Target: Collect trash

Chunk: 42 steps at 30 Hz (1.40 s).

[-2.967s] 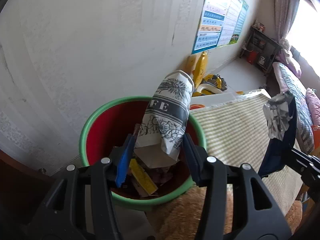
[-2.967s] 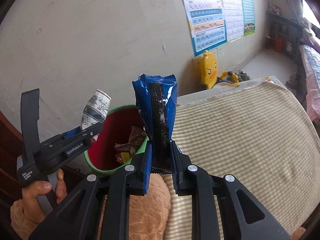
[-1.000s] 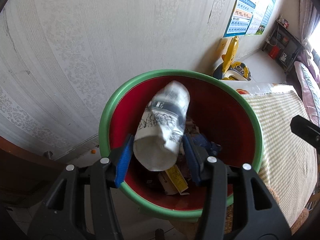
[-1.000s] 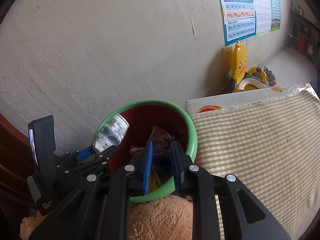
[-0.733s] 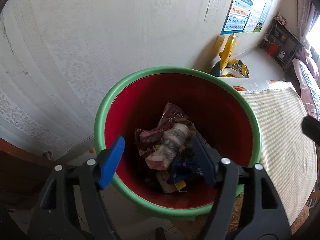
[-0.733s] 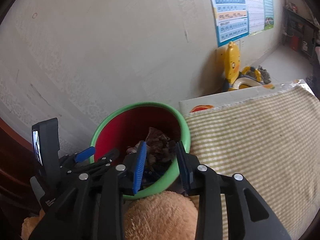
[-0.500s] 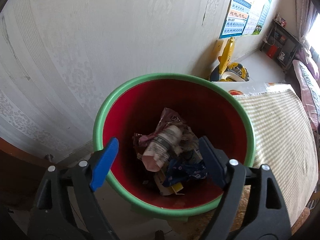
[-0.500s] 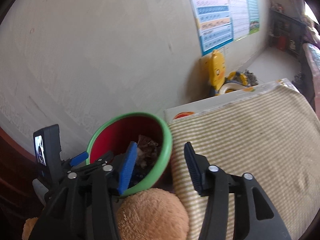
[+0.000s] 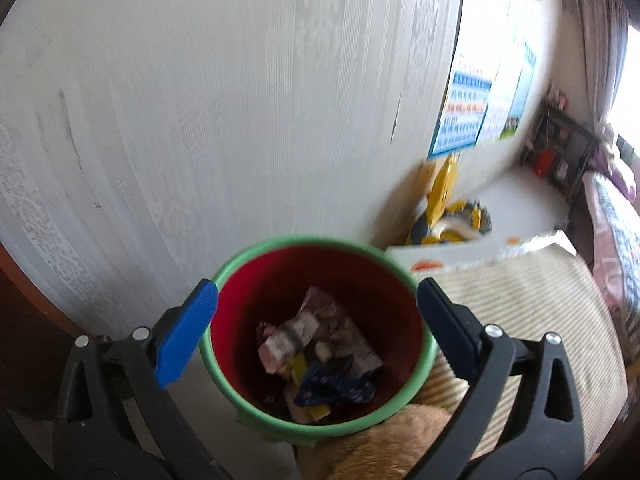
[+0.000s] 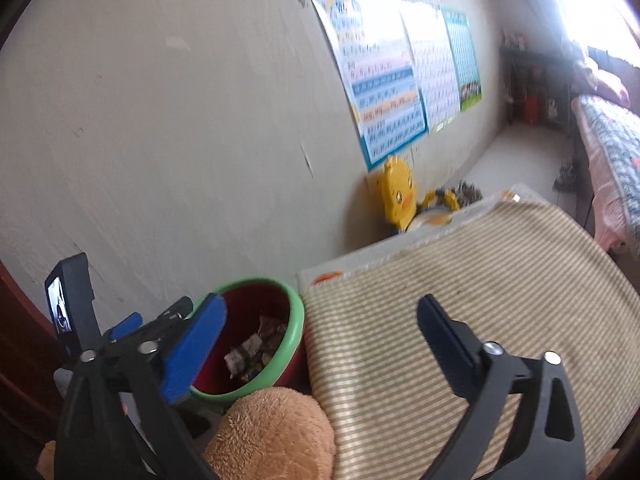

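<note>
A green-rimmed red trash bin (image 9: pixel 248 256) stands on the floor by the wall, beside the striped bed. It holds the paper cup (image 9: pixel 286 342), a blue wrapper (image 9: pixel 332 386) and other scraps. My left gripper (image 9: pixel 316 312) is open and empty above the bin. My right gripper (image 10: pixel 320 336) is open and empty, over the bed edge to the right of the bin (image 10: pixel 294 328); the left gripper (image 10: pixel 132 326) shows at its left.
A striped mattress (image 10: pixel 460 280) lies right of the bin. A tan plush toy (image 10: pixel 272 436) sits in front of the bin. A yellow duck toy (image 10: pixel 396 196) leans on the wall below posters (image 10: pixel 384 80). A pink-covered bed (image 10: pixel 604 140) is at far right.
Both grippers let go: the cup and the blue wrapper dropped into the bin. Both jaws opened wide, and both grippers have drawn back from the bin, the right one swinging right.
</note>
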### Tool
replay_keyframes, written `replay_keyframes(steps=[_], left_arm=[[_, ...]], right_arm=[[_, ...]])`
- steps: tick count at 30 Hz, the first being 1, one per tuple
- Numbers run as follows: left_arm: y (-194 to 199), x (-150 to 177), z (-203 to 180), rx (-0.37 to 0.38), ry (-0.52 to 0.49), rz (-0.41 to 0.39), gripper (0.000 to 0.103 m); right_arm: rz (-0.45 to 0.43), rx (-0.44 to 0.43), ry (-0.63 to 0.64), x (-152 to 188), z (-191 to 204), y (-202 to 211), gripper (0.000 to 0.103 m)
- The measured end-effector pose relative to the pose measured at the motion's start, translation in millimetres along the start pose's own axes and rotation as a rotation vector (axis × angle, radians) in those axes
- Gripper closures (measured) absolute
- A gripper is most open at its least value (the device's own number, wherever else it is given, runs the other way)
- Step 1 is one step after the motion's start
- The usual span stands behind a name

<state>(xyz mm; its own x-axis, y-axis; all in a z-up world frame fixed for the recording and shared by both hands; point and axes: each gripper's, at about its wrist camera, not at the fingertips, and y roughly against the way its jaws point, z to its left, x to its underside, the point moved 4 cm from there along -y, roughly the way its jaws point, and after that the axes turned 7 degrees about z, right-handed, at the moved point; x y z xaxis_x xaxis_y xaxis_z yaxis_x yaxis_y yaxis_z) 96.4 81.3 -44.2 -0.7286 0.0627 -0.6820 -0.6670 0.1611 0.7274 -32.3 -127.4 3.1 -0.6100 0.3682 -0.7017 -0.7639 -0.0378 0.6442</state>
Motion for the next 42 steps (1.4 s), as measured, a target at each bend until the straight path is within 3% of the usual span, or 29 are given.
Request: replay_keyframes(steps=[6,14,19,42], left_arm=[[38.8,-9.5,-17.3,0.000,-0.004,-0.110,0.005],[73.8,-10.9,-49.7,-0.021,-0.071,-0.165,0.005],[84.6,-10.6,-60.2,-0.014,-0.097,-0.183,0.005],[77.7,-7.1,-54.8,-0.016,-0.097,-0.155,0.005]], right_arm=[[-0.123,-0.003,0.022,-1.6,-2.0,33.2,0.007],[-0.282,0.076,0.077,0.6,-3.4,60.7,0.007],[-0.260,0.147,0.115,3.0,-4.0,58.7,0.007],[-0.230,0.166,0.080,9.3,-12.2,49.6,0.007]])
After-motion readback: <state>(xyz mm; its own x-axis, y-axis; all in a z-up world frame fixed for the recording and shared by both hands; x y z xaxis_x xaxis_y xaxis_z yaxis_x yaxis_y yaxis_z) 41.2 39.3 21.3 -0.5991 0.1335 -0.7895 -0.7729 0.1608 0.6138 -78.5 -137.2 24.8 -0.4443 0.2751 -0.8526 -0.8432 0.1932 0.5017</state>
